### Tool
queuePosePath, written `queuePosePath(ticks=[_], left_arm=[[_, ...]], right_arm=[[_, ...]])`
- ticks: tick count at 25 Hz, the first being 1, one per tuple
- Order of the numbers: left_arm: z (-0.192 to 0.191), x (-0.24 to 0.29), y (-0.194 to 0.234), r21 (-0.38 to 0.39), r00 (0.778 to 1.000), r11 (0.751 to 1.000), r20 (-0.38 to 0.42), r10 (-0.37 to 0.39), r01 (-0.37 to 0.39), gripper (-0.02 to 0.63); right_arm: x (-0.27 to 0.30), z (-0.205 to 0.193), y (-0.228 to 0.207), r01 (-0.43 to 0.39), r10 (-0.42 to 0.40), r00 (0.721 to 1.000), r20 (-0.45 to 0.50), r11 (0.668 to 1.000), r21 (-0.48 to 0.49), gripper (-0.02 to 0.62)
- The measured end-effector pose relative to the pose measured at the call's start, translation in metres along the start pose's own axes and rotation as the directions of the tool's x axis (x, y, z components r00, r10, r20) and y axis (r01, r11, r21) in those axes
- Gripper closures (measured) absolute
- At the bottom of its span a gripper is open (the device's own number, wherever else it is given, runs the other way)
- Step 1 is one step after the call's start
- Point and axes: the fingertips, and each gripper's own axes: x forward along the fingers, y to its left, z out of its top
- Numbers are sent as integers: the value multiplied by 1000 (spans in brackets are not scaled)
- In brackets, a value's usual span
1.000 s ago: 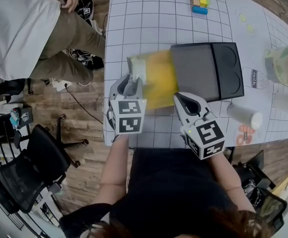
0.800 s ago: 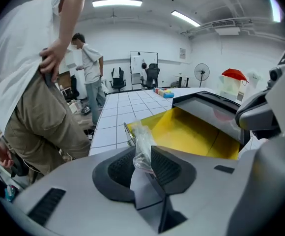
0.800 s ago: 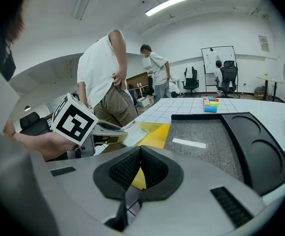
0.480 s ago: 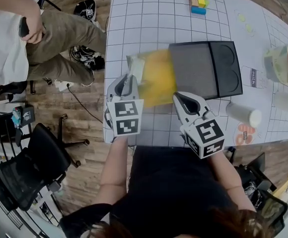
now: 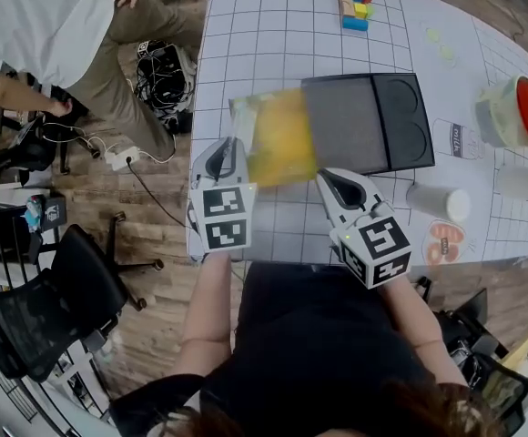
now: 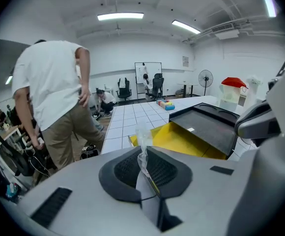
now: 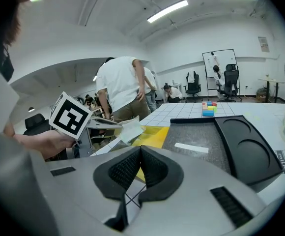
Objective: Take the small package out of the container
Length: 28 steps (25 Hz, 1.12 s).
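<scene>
While the left gripper (image 5: 230, 149) pinches the clear end flap of the yellow package (image 5: 282, 139), its jaws nearly together on the plastic, the package stretches lengthwise from those fingertips toward the black container (image 5: 364, 121). Its far end is still at the container's left side, near the table's (image 5: 273, 25) left edge. The right gripper (image 5: 335, 182) hangs shut and empty, just beside the package's near edge. A second ago the left jaws stood apart around the flap; they have just been closing onto it.

An open, office-like lab. Beyond the gridded counter (image 6: 128, 114) stand a whiteboard (image 6: 148, 73) and swivel chairs (image 6: 157, 85); strip lights (image 6: 120, 16) run above it.
</scene>
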Motion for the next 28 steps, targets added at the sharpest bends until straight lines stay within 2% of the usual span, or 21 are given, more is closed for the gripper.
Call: queuePosePath(ticks=[13,28], left_arm=[[14,-46,-16,19,997,1000,68,23,-24,565],[5,-86,-31,13,996,999,85,39,-40,566]], right_arm=[[-27,8,-5,17,-16,998,59,1000,-17,580],[-50,11,1,12,-7,996,88,999,-52,580]])
